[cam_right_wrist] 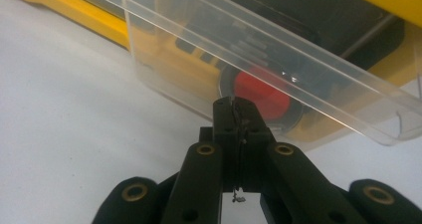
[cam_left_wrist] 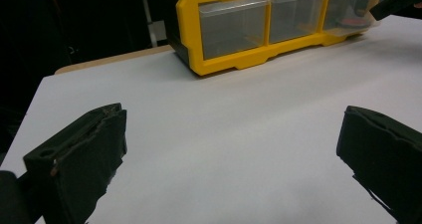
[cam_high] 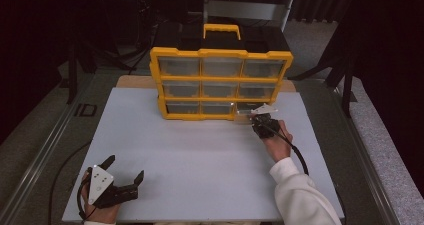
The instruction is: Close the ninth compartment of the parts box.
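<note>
Clear plastic drawer (cam_right_wrist: 259,59) | part-way out, red disc (cam_right_wrist: 261,92) inside | right gripper (cam_right_wrist: 238,107) pinching its front

A pale grey, matte, rectangular table (cam_high: 190,150) carries the things, its top a flat board with a strip of light wooden edge showing along the far side. Directly on it, near the far edge and a little right of the middle, stands a yellow plastic organiser cabinet (cam_high: 220,80) with three rows of clear plastic drawers and a yellow carry handle on top. Its bottom right clear plastic drawer (cam_right_wrist: 259,79) is pulled partly out over the tabletop, a round red object (cam_right_wrist: 261,92) visible through its wall.
</note>
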The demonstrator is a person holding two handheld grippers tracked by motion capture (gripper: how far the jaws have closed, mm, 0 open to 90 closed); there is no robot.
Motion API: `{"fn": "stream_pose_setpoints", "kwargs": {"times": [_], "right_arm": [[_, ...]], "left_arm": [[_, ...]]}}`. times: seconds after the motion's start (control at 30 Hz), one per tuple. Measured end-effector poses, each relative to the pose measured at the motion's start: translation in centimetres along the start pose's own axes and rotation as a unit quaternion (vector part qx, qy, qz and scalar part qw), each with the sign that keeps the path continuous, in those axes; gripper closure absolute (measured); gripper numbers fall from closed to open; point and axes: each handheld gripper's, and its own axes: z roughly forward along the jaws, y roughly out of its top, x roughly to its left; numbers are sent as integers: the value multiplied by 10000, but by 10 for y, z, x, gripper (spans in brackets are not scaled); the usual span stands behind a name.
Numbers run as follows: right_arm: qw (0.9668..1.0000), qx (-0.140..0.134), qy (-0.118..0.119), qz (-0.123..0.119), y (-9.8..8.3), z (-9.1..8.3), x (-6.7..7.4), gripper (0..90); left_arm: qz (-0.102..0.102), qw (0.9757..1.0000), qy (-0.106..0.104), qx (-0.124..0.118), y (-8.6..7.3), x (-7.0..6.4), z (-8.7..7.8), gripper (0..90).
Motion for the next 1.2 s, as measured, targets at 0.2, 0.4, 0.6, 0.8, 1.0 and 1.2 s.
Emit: {"fn": "stream_pose_setpoints", "kwargs": {"times": [0.2,0.4,0.6,0.8,1.0,1.2], "right_arm": [[10000,-32,-20,62,0,2,-1,895],[10000,-46,-39,77,0,3,-1,895],[9999,-75,-50,102,0,5,-1,895],[9998,-91,-45,144,0,6,-1,895],[9998,-94,-44,186,0,9,-1,895],[9996,-97,-40,243,0,11,-1,895]], "left_arm": [[-5,10000,-1,-1,0,0,0,0],[5,10000,-1,5,0,0,0,0],[9,10000,6,17,0,0,0,0],[21,10000,7,35,0,-1,1,0],[13,10000,1,43,0,-1,1,0],[20,10000,-3,47,0,-1,2,0]]}}
